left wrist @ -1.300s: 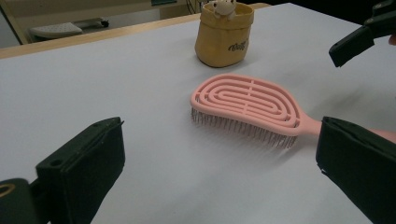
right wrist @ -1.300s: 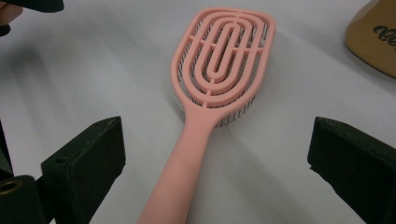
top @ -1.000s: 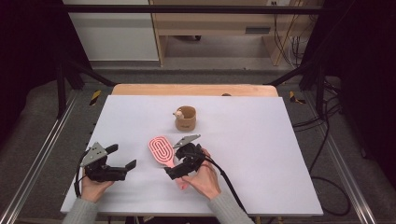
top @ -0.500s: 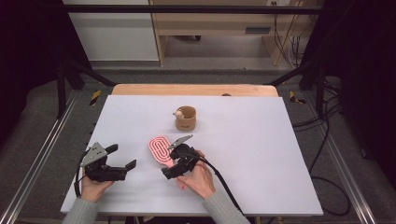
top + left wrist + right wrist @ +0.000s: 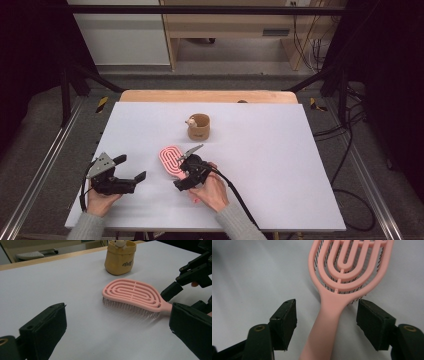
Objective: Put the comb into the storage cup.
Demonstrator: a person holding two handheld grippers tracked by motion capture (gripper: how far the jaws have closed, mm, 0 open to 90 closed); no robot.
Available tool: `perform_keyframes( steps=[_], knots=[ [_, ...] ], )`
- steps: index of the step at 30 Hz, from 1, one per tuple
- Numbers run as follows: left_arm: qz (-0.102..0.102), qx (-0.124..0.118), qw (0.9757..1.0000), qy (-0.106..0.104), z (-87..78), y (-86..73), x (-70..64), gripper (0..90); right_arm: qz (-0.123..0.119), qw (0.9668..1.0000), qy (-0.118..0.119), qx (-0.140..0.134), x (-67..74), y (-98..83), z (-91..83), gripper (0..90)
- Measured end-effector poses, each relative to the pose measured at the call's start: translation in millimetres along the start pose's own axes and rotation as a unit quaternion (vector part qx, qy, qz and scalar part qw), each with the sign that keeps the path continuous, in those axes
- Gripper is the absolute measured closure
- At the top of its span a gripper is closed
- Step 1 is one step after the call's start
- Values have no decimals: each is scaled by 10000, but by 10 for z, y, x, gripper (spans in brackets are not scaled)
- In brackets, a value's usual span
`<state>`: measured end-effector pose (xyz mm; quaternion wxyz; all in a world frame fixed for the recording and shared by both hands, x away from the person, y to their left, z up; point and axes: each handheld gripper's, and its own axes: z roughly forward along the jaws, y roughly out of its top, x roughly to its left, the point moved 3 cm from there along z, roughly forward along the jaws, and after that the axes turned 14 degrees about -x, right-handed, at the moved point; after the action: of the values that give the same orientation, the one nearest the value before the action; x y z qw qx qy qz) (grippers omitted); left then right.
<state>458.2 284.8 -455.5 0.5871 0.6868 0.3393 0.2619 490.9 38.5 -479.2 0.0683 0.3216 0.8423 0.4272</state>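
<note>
A pink vented hairbrush lies bristles down on the white table, its handle pointing toward the person. My right gripper sits low over that handle. In the right gripper view the handle runs between my two pads, with a gap on each side. The jaws have just been closing around it but do not touch it, so the right gripper is open. My left gripper rests open and empty at the left; its own view shows the brush and the right gripper beyond it.
A tan pouch-shaped cup with a small plush figure at its rim stands behind the brush, seen also as the cup in the left gripper view. A wooden edge borders the table's far side. Metal rails run along both sides.
The right gripper's jaws have narrowed around the brush handle and the hand has edged slightly toward the brush. The left gripper and the brush have stayed put.
</note>
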Motion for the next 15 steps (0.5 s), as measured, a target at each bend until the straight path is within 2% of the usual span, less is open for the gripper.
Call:
perform_keyframes(
  steps=[6, 15],
  knots=[
    [2, -1, 10000, 5, 0, -1, 2, 12, 108, 9996, 130, 222, -4, -8, 50, 450],
    [-5, 3, 10000, 3, 2, -2, 0, 12, 167, 9991, 177, 355, 0, -9, 64, 576]
  ],
)
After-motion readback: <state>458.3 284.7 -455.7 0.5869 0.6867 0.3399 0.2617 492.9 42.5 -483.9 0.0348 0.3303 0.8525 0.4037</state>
